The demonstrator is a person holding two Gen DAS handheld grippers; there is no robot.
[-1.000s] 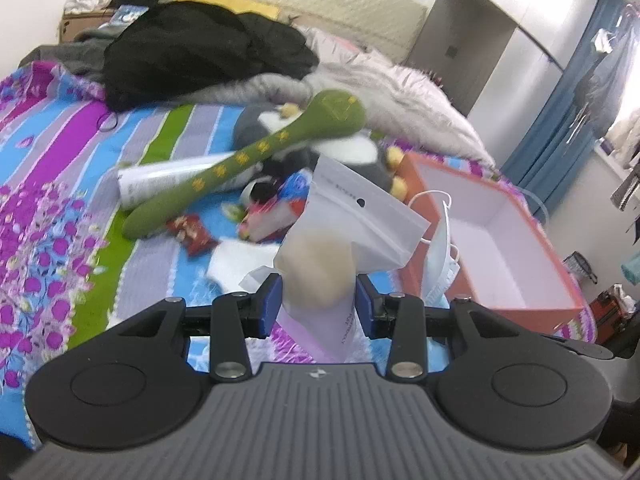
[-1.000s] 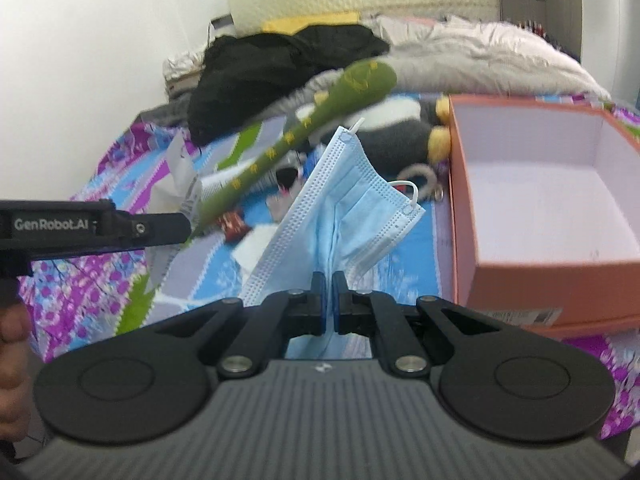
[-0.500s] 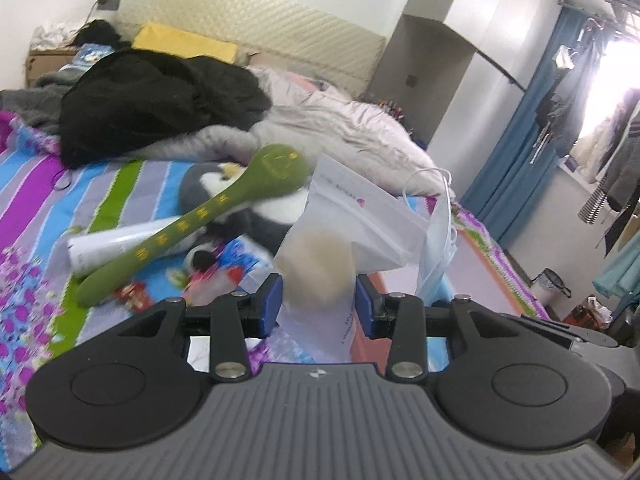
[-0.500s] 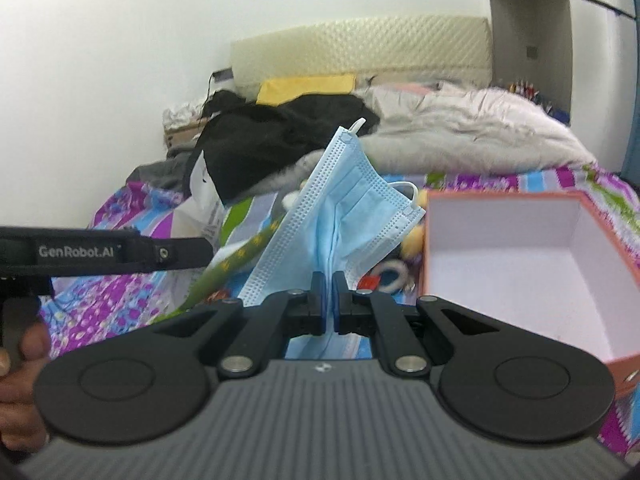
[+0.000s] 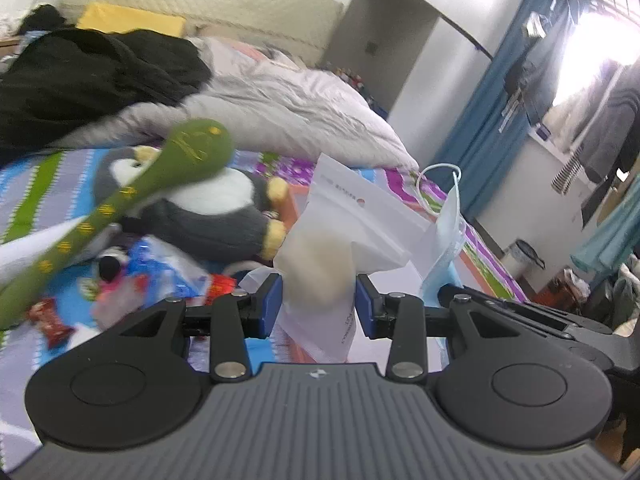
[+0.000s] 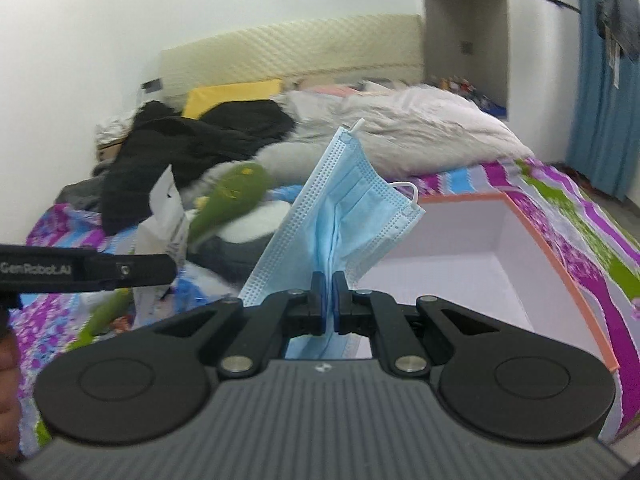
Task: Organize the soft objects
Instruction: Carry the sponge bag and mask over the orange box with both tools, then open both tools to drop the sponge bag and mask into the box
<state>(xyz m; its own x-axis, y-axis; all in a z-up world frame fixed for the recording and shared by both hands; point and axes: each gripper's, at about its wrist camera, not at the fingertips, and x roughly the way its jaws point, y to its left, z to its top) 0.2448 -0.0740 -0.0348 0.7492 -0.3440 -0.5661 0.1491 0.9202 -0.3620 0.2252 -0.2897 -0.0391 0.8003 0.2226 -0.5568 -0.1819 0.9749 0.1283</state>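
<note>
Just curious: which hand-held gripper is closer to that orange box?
Right. The right hand-held gripper, holding the blue mask, sits at the orange box; the left hand-held gripper is farther left.

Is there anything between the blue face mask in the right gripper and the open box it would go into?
Nothing visible. The face mask is pinched in the right gripper, just in front of the box, whose white inside shows nothing in it from this view.

Green plush snake (image 5: 120, 208) motion-blurred, tail cut off
</note>
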